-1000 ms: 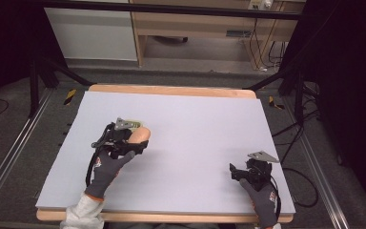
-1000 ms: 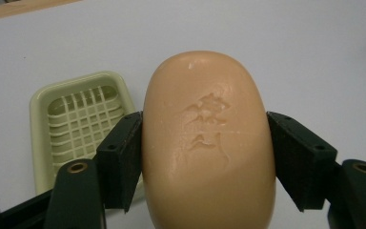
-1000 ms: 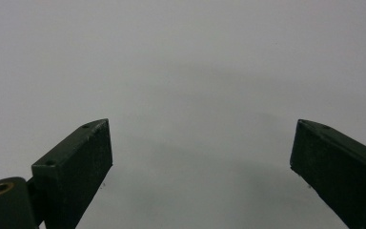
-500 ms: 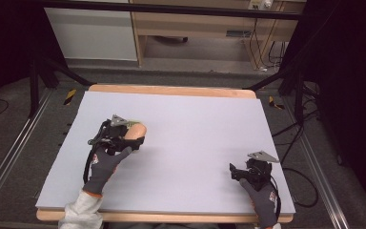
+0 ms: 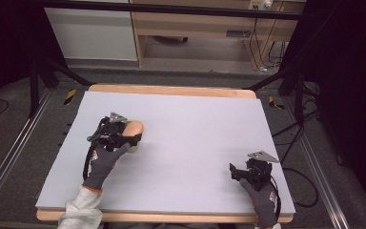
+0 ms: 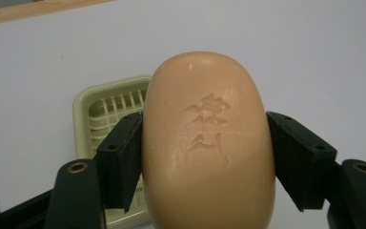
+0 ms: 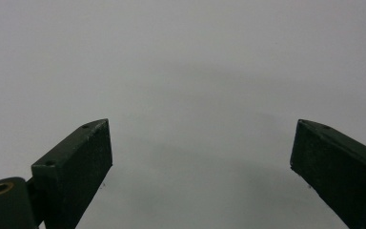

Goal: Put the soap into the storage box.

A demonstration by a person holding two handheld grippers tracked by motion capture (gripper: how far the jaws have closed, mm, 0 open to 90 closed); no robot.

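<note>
White table point(image 5: 195, 138), embossed tan soap point(image 6: 208, 143)

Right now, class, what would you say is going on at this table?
A person works with a two-jaw gripper in each hand. The left gripper is clamped on the sides of a peach-coloured bar of soap, holding it just above or in front of a pale green slatted soap dish on the white table. The soap is not yet in the dish. The right gripper sits apart near the table's right front corner, jaws wide open and holding nothing.
</note>
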